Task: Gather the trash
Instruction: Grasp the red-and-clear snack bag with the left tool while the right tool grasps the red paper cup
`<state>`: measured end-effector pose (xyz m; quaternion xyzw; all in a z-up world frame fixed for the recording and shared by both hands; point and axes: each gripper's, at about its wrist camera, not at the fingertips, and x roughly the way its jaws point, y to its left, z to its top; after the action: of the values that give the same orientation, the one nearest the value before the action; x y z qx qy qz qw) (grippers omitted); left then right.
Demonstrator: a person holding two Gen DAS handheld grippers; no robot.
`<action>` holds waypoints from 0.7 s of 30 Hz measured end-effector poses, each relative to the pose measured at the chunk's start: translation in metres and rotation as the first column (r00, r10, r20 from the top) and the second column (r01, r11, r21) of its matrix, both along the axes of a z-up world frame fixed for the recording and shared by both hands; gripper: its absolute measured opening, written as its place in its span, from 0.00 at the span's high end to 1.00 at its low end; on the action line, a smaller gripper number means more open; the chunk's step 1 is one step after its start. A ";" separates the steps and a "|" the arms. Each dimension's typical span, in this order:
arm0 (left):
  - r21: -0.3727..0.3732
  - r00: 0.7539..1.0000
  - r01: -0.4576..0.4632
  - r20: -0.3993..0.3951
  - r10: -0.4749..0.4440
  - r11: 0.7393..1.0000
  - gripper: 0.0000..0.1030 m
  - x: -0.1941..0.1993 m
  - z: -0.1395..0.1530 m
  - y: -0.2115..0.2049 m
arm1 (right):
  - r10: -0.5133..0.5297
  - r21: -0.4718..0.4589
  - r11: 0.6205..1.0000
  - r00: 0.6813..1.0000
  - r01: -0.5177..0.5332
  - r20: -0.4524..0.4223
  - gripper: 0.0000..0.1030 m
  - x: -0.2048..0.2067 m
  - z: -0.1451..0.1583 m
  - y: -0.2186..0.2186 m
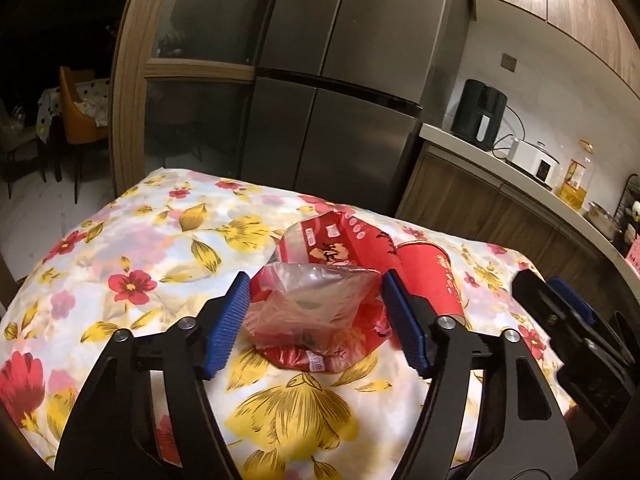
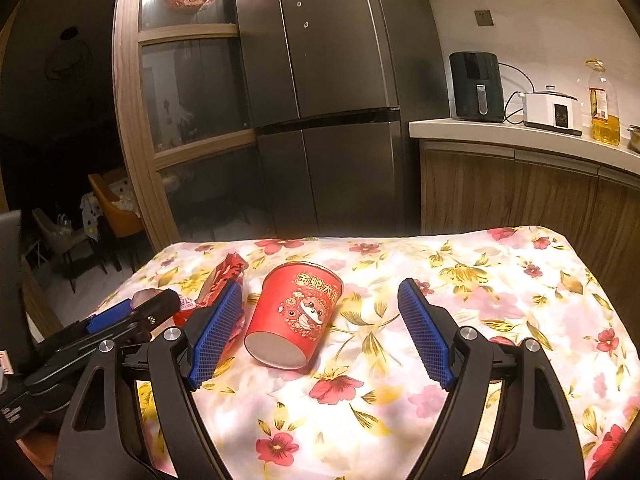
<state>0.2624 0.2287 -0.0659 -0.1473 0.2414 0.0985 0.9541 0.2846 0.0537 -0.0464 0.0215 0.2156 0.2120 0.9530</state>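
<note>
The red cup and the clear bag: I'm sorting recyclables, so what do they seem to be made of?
Red cup: probably coated paper; slightly glossy printed wall, pale flat base, rolled rim.
Clear bag: thin plastic film, it seems; see-through, crinkled, shiny, red packaging showing through it.

We cannot read the wrapper (image 1: 320, 312) print under its clear film; the red cup (image 1: 430, 280) hides partly behind the wrapper pile, and the dim room's chair (image 2: 116, 204) stays indistinct.

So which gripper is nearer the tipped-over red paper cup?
Right. The right gripper brackets the red paper cup between open fingers; the left gripper is around the clear plastic bag beside it.
</note>
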 end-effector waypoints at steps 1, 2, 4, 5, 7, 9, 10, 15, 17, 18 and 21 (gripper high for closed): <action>0.000 1.000 0.006 -0.001 -0.006 1.000 0.42 0.001 0.000 0.000 | 0.000 -0.002 1.000 1.000 0.000 -0.004 0.24 0.001 -0.001 0.002; -0.001 1.000 0.017 -0.004 -0.017 1.000 0.47 0.002 -0.001 0.000 | 0.002 -0.003 1.000 1.000 -0.002 -0.007 0.24 0.002 -0.002 0.003; -0.006 0.999 0.032 -0.011 -0.032 0.999 0.51 0.004 -0.003 -0.001 | 0.004 -0.009 1.000 1.000 -0.004 -0.012 0.24 0.003 -0.004 0.007; -0.009 0.999 0.034 -0.013 -0.034 0.999 0.52 0.004 -0.004 -0.001 | 0.004 -0.012 1.000 1.000 -0.005 -0.013 0.24 0.004 -0.005 0.008; -0.013 0.999 0.040 -0.014 -0.040 0.999 0.55 0.005 -0.005 0.000 | 0.006 -0.015 1.000 1.000 -0.007 -0.019 0.24 0.006 -0.007 0.010; -0.015 0.999 0.046 -0.022 -0.047 0.999 0.78 0.006 -0.007 0.000 | 0.006 -0.016 1.000 1.000 -0.006 -0.027 0.24 0.008 -0.009 0.012; -0.018 0.998 0.048 -0.030 -0.049 0.999 1.00 0.007 -0.008 0.000 | 0.006 -0.018 1.000 1.000 -0.007 -0.031 0.24 0.008 -0.010 0.013; -0.038 0.999 0.042 -0.032 -0.043 0.998 1.00 0.006 -0.011 0.003 | 0.006 -0.029 1.000 0.999 -0.008 -0.044 0.24 0.013 -0.016 0.019; -0.037 0.999 0.043 -0.025 -0.044 0.998 1.00 0.004 -0.011 0.003 | 0.003 -0.035 0.999 0.999 -0.005 -0.051 0.24 0.015 -0.018 0.021; -0.037 0.999 0.043 -0.022 -0.044 0.998 1.00 0.004 -0.011 0.003 | 0.000 -0.035 0.999 0.998 -0.002 -0.055 0.24 0.016 -0.019 0.022; -0.047 0.999 0.037 -0.003 -0.037 0.998 1.00 0.000 -0.009 0.005 | -0.004 -0.035 0.999 0.998 0.002 -0.068 0.24 0.020 -0.021 0.025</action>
<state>0.2627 0.2341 -0.0752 -0.1651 0.2481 0.0753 0.9516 0.3046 0.0787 -0.0672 0.0125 0.2514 0.2059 0.9456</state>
